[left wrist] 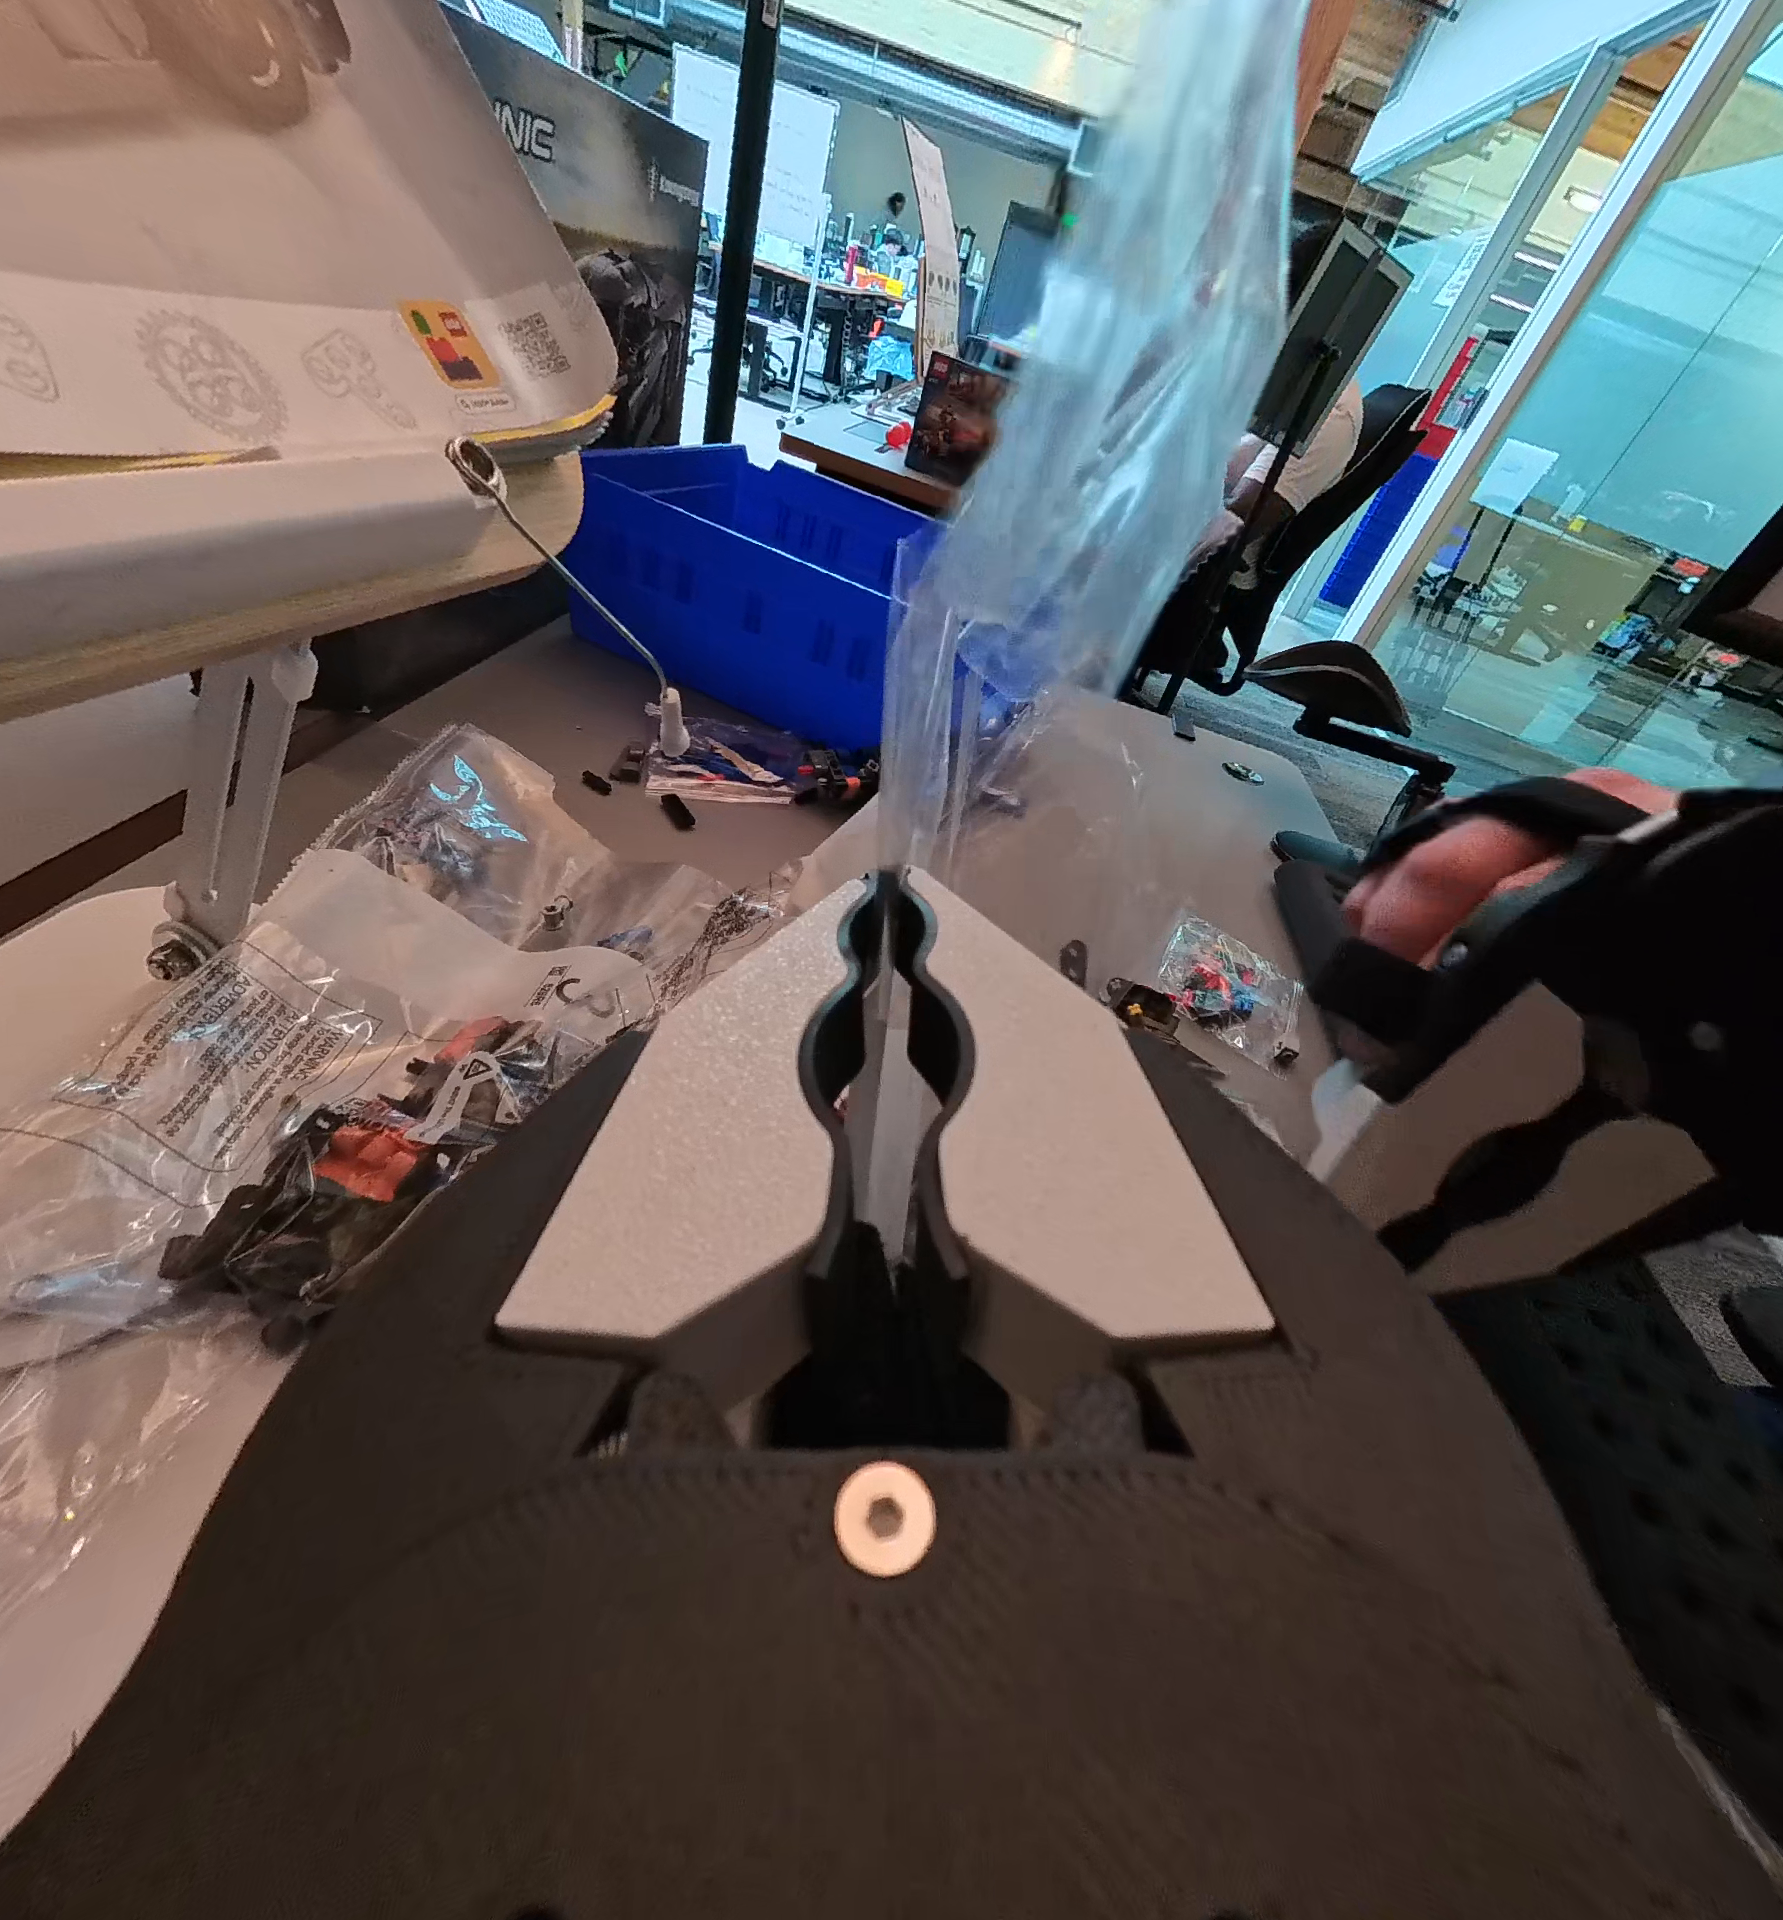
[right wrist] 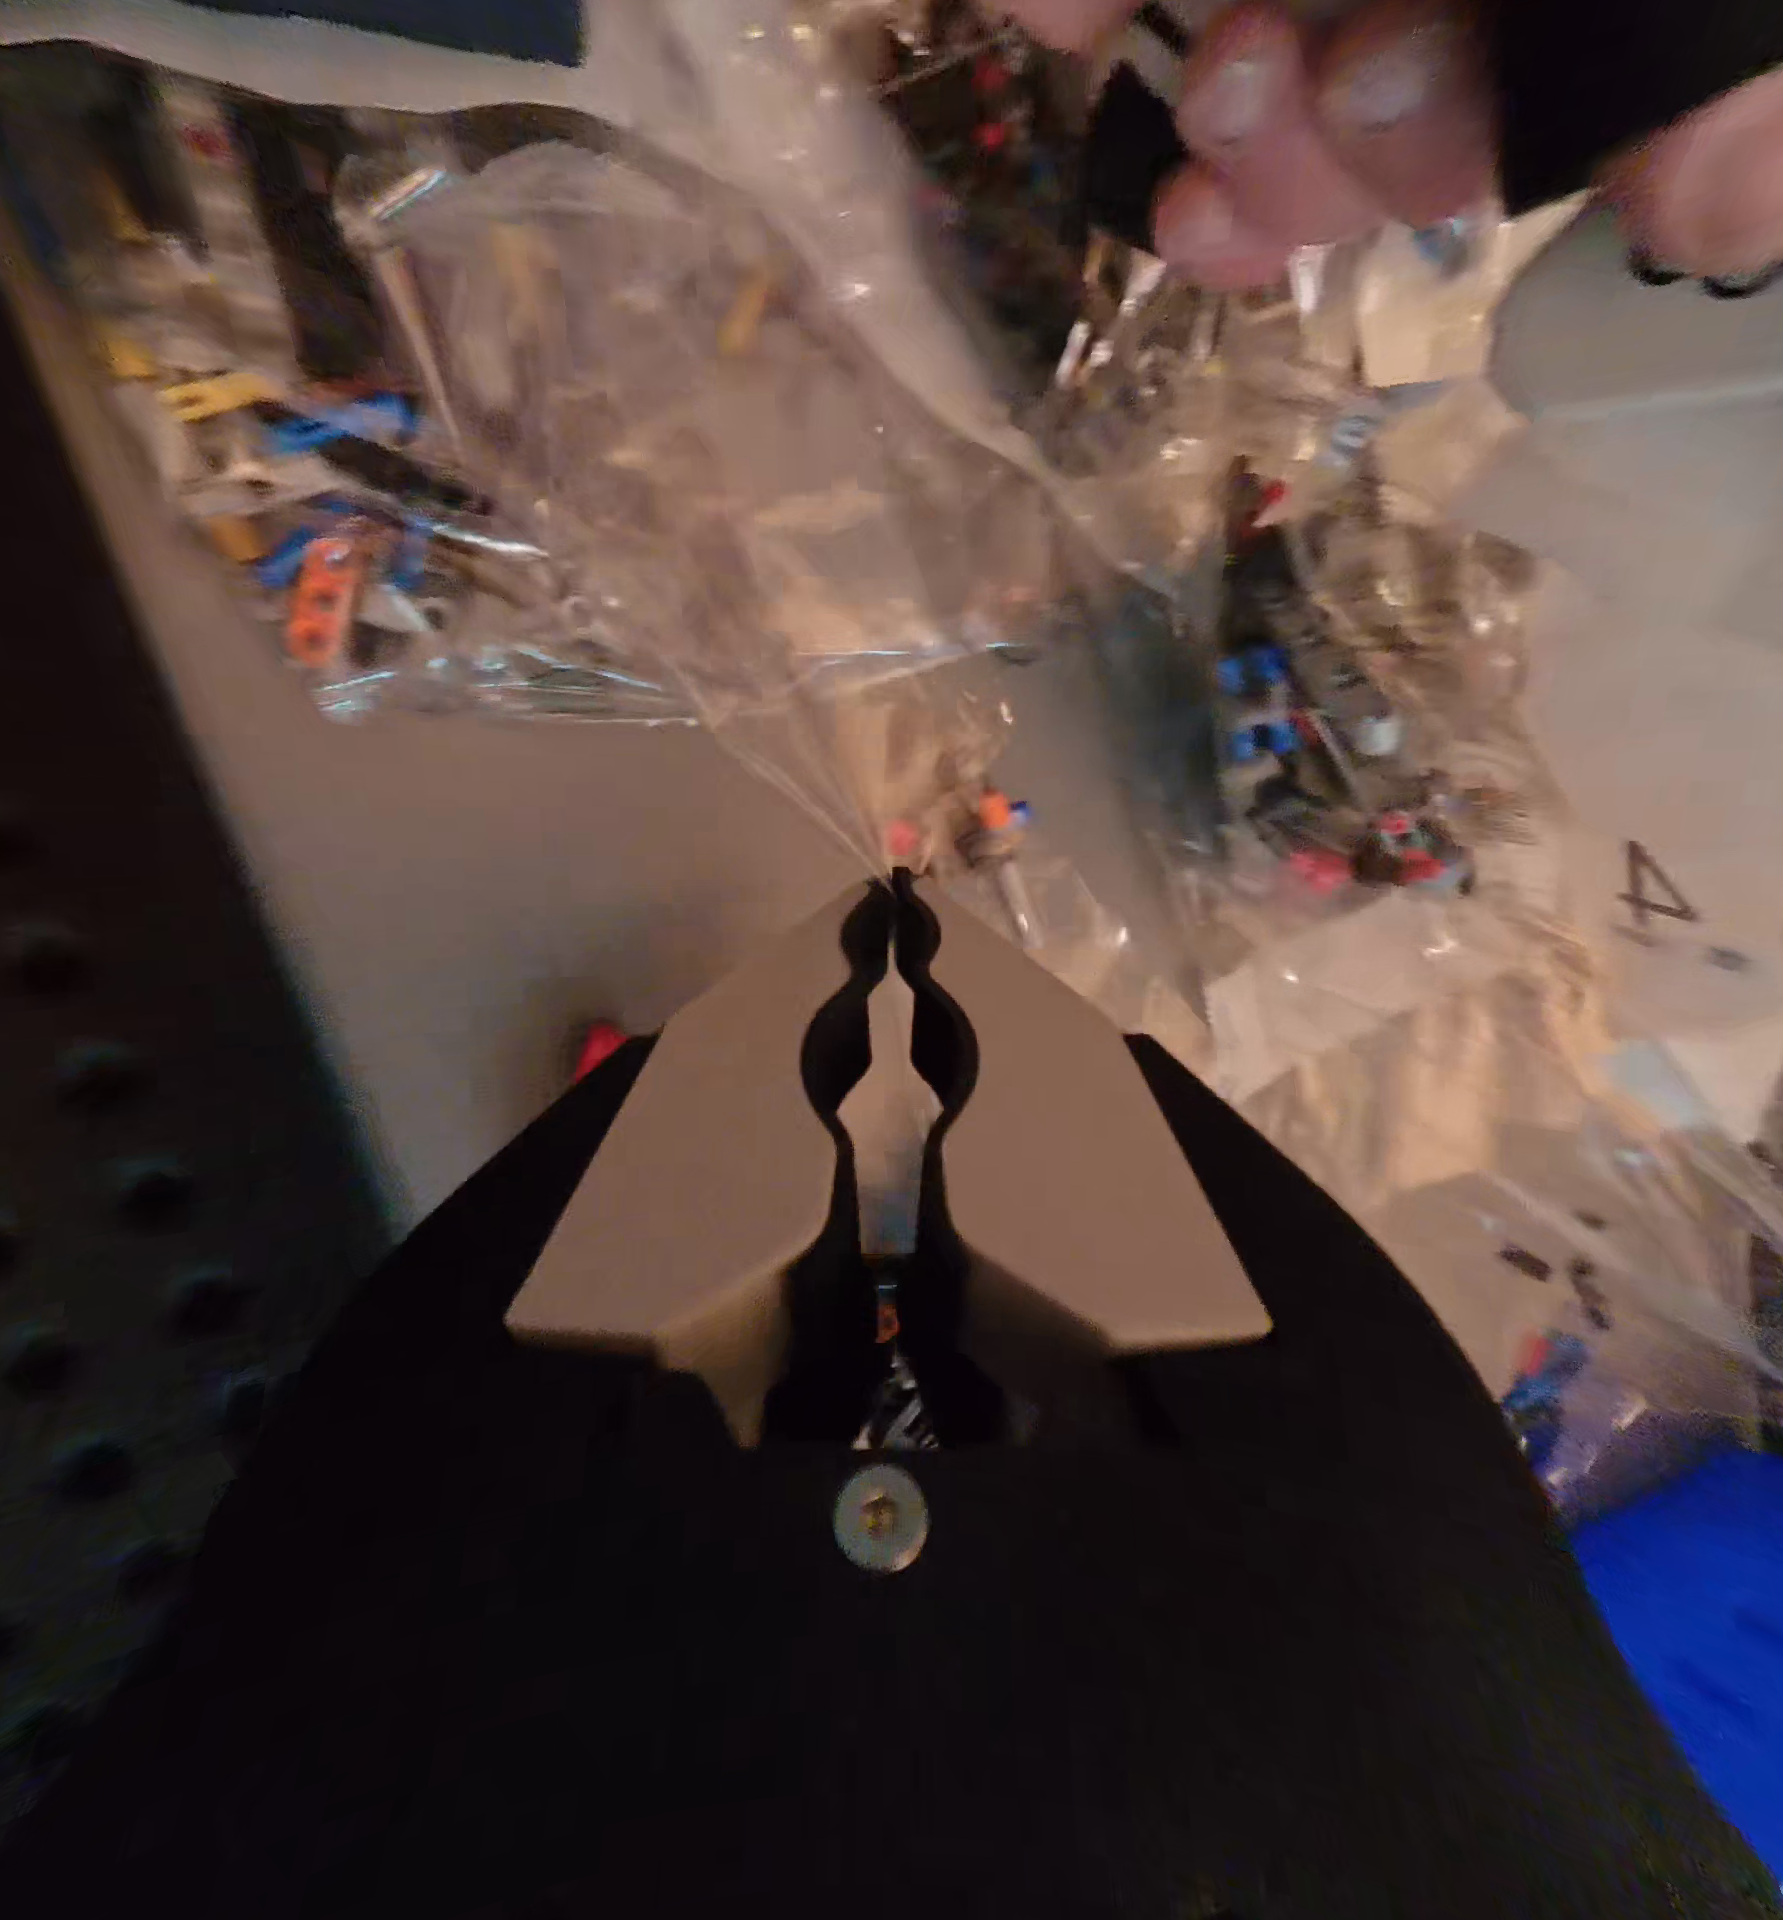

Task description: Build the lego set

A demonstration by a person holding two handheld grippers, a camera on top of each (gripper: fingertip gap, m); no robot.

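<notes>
My left gripper point(left wrist: 892, 883) is shut on the edge of a clear plastic bag point(left wrist: 1105, 416), which rises steeply up and to the right from its tips. My right gripper point(right wrist: 892, 883) is shut on a corner of a clear plastic bag point(right wrist: 658, 468) that stretches away up and to the left, above the table. The right gripper also shows at the right edge of the left wrist view point(left wrist: 1354, 1081), held by a hand, with a whitish strip of plastic at its tips. Loose coloured lego parts point(right wrist: 326, 499) lie on the table beyond the bag, blurred.
Several sealed bags of lego parts point(left wrist: 274, 1091) lie at the left, and a small one point(left wrist: 1230, 987) at the right. An instruction booklet point(left wrist: 191, 312) rests on a white stand. A blue bin point(left wrist: 741, 592) stands behind. More bags point(right wrist: 1313, 727) and a hand point(right wrist: 1282, 156) show in the right wrist view. Spacing between my two grippers at the tips: around 15 cm.
</notes>
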